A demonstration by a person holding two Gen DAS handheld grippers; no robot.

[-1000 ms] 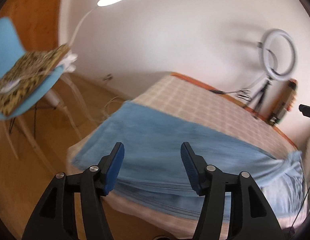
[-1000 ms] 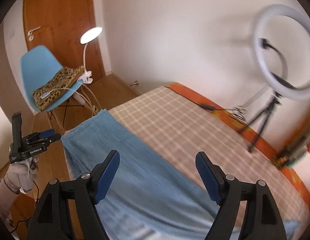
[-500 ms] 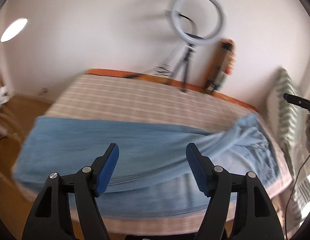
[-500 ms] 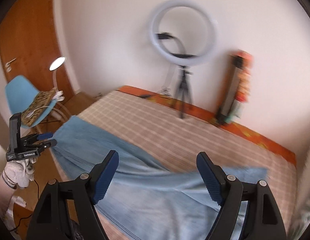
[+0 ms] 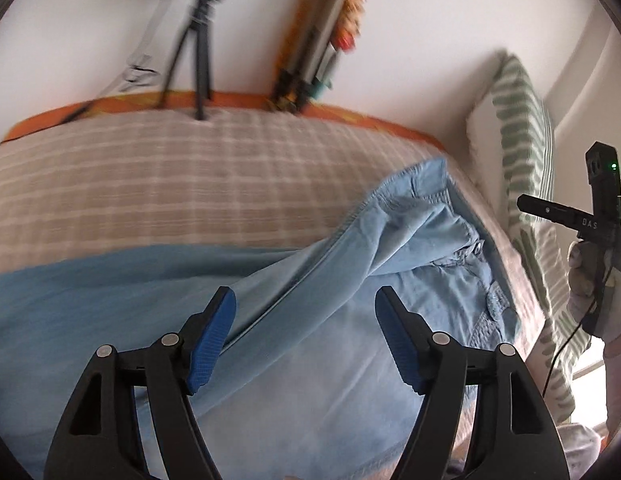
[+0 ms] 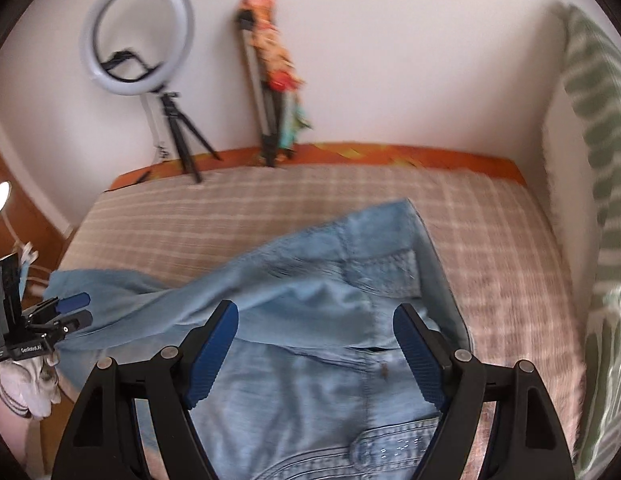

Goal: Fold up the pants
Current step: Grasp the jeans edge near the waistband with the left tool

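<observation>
Light blue denim pants (image 5: 410, 236) lie across the checked bed cover (image 5: 150, 184), waist to the right and legs stretching left. One leg is laid over the other. My left gripper (image 5: 305, 294) hovers above the thigh area, open, with nothing between its blue pads. In the right wrist view the pants (image 6: 310, 280) show their waistband and fly. My right gripper (image 6: 316, 307) hangs open over the waist, holding nothing. The left gripper (image 6: 84, 308) also shows at the left edge in a gloved hand, by the leg ends.
A ring light on a tripod (image 6: 136, 36) and a folded stand (image 6: 274, 80) rest against the white wall behind the bed. A green-striped pillow (image 6: 598, 160) stands at the bed's right end. A lamp (image 6: 0, 198) glows at far left.
Both views have swung right, from the chair and the leg ends to the waist end of the pants. The left jaws stand a little wider. Neither gripper has taken hold of anything.
</observation>
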